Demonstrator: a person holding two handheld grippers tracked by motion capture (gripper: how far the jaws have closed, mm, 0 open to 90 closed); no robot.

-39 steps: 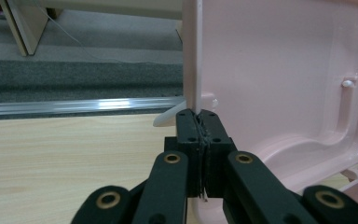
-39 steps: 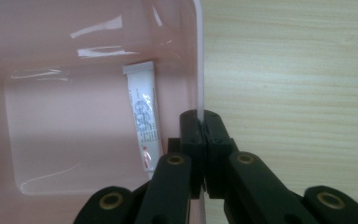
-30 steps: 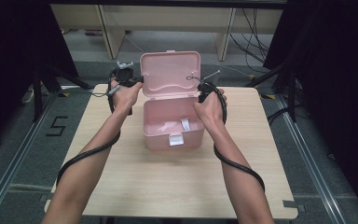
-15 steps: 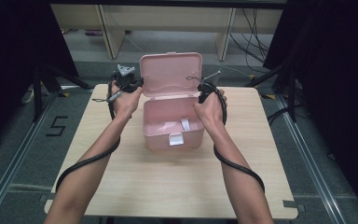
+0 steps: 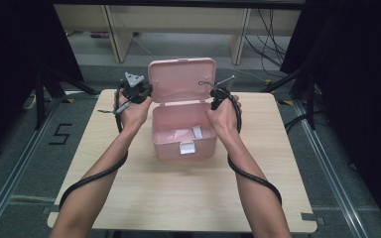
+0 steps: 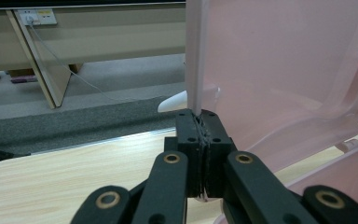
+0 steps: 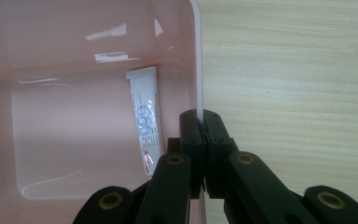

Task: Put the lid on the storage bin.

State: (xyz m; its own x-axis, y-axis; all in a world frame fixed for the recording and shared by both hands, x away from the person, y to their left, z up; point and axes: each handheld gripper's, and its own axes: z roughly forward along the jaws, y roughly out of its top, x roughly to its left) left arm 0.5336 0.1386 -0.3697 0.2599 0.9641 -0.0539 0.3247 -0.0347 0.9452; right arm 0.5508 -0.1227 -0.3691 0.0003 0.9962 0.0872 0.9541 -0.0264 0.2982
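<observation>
A pink plastic box (image 5: 171, 148) stands mid-table with its lid (image 5: 181, 82) raised upright. My left gripper (image 5: 138, 90) is shut on the lid's left edge; in the left gripper view, the jaws (image 6: 200, 128) pinch that thin edge of the lid (image 6: 284, 70). My right gripper (image 5: 219, 96) is shut on the rim of the box's right wall, and its jaws (image 7: 199, 125) close over that wall. Inside the box (image 7: 74, 46) lies a white tube (image 7: 144, 126) with printed text, the tube (image 5: 197, 132) near the right wall.
The box sits on a light wooden table (image 5: 129, 183). A white latch (image 5: 186, 148) hangs on the box's front. Beyond the far edge are a grey floor and beige furniture legs (image 6: 42, 70). Black cables trail from both grippers along the forearms.
My left gripper has shifted slightly right and down along the lid's left edge. The box, lid and right gripper stay about where they were.
</observation>
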